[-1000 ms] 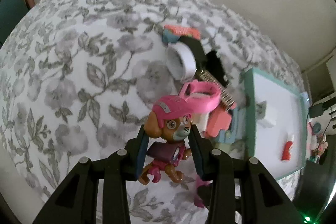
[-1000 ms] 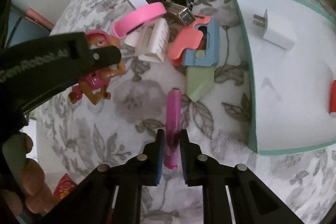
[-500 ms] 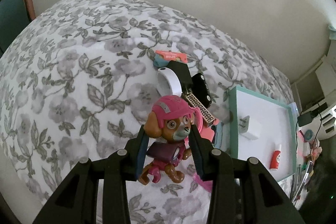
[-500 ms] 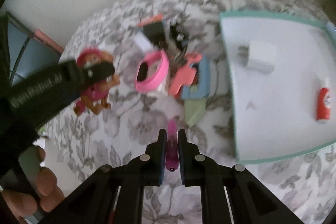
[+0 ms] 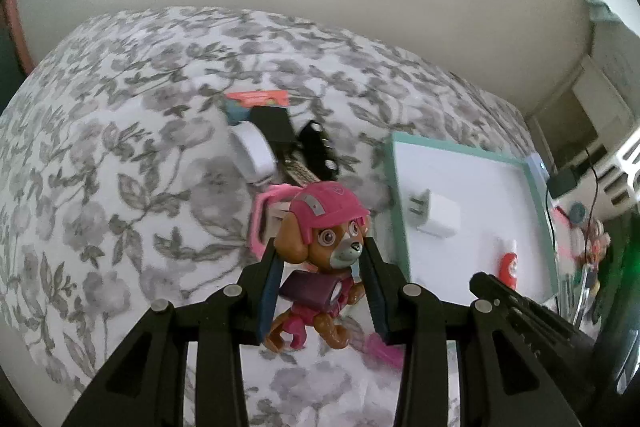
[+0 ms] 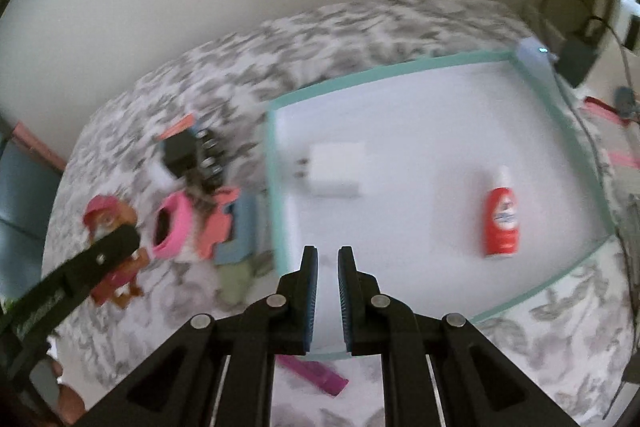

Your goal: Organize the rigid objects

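Left claw [image 5: 324, 291] grips the dog figure [image 5: 320, 267], held above the floral bed [image 5: 120, 187]. Right claw [image 6: 327, 291] clenched; magenta marker [image 6: 316, 373] seems loose underneath, shown only by the right view. Teal tray [image 6: 272, 187] holds a white charger [image 6: 340, 171] and red bottle [image 6: 502, 223].

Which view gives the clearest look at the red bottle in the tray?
The right wrist view: the red bottle lies in full sight on the floor of the teal-rimmed tray, white cap and label visible. In the left wrist view the bottle is small, blurred, near the frame's edge.
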The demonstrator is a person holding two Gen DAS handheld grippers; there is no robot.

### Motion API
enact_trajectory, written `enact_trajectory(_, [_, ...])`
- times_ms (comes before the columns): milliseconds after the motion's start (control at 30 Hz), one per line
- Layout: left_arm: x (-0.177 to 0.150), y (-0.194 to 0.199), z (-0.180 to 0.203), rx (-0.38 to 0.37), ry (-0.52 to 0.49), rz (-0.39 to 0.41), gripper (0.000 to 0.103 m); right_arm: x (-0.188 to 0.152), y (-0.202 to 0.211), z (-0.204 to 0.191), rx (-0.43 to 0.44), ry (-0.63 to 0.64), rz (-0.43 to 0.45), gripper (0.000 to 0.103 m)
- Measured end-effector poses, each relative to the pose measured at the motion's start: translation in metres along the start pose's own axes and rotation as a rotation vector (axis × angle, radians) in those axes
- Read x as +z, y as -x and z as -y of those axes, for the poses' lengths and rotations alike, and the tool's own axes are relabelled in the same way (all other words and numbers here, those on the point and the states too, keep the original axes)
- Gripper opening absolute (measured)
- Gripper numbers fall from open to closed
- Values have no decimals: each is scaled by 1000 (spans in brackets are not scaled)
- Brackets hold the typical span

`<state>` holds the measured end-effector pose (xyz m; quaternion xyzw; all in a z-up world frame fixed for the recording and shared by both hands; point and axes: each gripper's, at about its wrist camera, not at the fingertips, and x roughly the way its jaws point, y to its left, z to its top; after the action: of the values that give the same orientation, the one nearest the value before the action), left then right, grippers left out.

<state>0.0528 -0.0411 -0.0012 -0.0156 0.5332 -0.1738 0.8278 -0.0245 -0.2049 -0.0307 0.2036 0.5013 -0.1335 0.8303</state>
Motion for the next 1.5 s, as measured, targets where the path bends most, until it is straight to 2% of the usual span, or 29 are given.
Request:
enact_trajectory(167, [-1,-2,1,47,-16,-10,40,0,-2,6,16,-6,-21,11])
enact_trajectory(333, [-5,-17,-10,83,16,-81,40,-5,-5,-1,34,27,-61,11])
enact_trajectory(600, [-17,-27,-13,89,18,-145,40,-23,3,-12,48,87,-87,14])
enact_trajectory(800, [-25,-34,-19,53,52,-199,40,-36,4,-13,43,104,-111,14])
enact_trajectory(900, [-24,-33,-21,42,67,-197,40,-38,1,-13,48,108,-135,19])
enact_trajectory(1033, [-23,-34,-23,35,84,-204,40,-40,0,-18,57,131,-158,20])
enact_trajectory(1100, [-22,-35,-24,32,93,-205,40,-42,-2,-20,75,148,-182,32])
enact_trajectory(1167, [-22,-33,-25,29,100,-203,40,-45,-5,-24,73,169,-207,38])
enact_trajectory(1500, [-23,-40,-29,24,119,-240,40,-54,-25,-32,15,230,-289,38])
